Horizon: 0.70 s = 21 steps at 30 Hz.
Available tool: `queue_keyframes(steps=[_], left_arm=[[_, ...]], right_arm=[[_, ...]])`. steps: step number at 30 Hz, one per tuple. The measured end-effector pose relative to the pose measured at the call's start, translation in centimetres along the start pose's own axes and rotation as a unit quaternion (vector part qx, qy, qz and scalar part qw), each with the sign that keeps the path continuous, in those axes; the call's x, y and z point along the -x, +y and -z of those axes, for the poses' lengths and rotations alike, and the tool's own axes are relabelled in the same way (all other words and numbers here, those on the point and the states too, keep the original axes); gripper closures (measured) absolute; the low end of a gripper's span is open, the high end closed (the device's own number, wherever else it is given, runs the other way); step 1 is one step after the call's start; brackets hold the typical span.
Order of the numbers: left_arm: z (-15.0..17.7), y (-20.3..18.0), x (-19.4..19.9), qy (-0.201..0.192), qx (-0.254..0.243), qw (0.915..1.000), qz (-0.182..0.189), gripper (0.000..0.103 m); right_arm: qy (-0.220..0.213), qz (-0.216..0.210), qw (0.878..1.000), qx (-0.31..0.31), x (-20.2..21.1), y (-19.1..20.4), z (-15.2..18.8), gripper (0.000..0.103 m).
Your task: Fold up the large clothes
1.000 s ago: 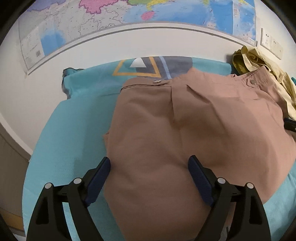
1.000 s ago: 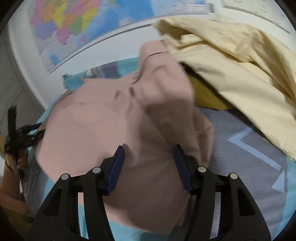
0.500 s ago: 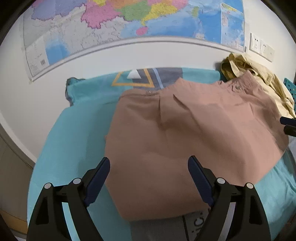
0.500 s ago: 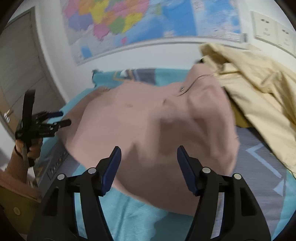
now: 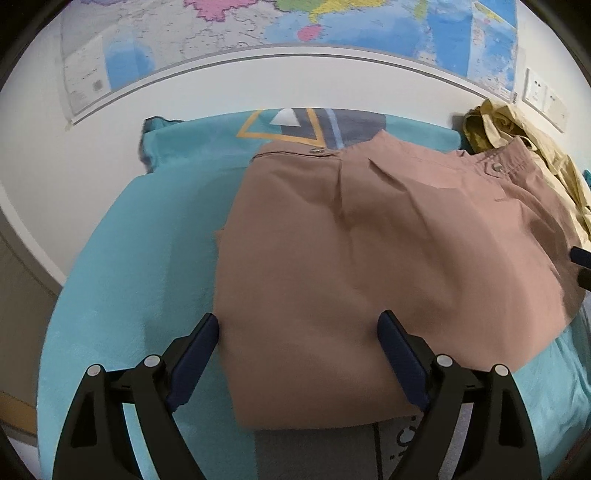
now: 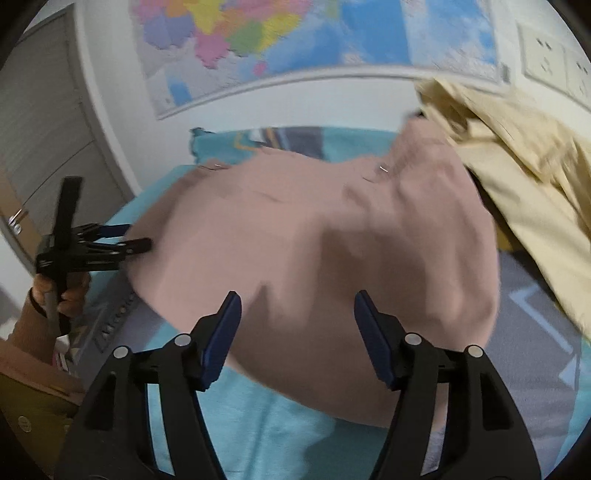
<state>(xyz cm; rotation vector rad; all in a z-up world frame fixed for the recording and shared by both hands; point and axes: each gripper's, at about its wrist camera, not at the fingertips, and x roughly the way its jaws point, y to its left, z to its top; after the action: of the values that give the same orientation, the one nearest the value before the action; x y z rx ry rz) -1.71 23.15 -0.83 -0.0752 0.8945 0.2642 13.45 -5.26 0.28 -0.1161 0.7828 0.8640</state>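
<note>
A folded brown garment [image 5: 369,266] with metal snaps on its far hem lies on a teal bed cover [image 5: 147,258]. It also shows in the right wrist view [image 6: 332,240]. My left gripper [image 5: 298,334] is open and empty, its fingers astride the garment's near part. My right gripper [image 6: 297,312] is open and empty, hovering over the garment's right end. The left gripper [image 6: 138,238] shows in the right wrist view at the garment's left edge. The right gripper's fingertips [image 5: 581,258] show at the right edge of the left wrist view.
A heap of yellow clothes [image 6: 517,155] lies at the far right, against the brown garment; it also shows in the left wrist view [image 5: 524,144]. A white wall with a map [image 5: 295,29] stands behind the bed. A grey door [image 6: 40,122] is at left.
Both grippers stayed open while the views shifted. The left camera pulled back and came in again over the garment. The right gripper drew back from the garment, which now lies flatter.
</note>
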Motion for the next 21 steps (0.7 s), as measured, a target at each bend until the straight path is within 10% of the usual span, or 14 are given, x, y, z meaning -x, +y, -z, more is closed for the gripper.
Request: queue_keyframes(steps=[9,21], left_arm=[[0.5,-0.2,0.4,-0.002,0.0,0.9999,0.011,0.018],[0.6,1.2,-1.4,0.025,0.037,0.998,0.044,0.014]], right_arm=[[0.065,-0.019,0.997,0.033,-5.4,3.7,0.3,0.038],[0.035,-0.044,0.996,0.072,-3.9,8.3,-0.9,0.035]])
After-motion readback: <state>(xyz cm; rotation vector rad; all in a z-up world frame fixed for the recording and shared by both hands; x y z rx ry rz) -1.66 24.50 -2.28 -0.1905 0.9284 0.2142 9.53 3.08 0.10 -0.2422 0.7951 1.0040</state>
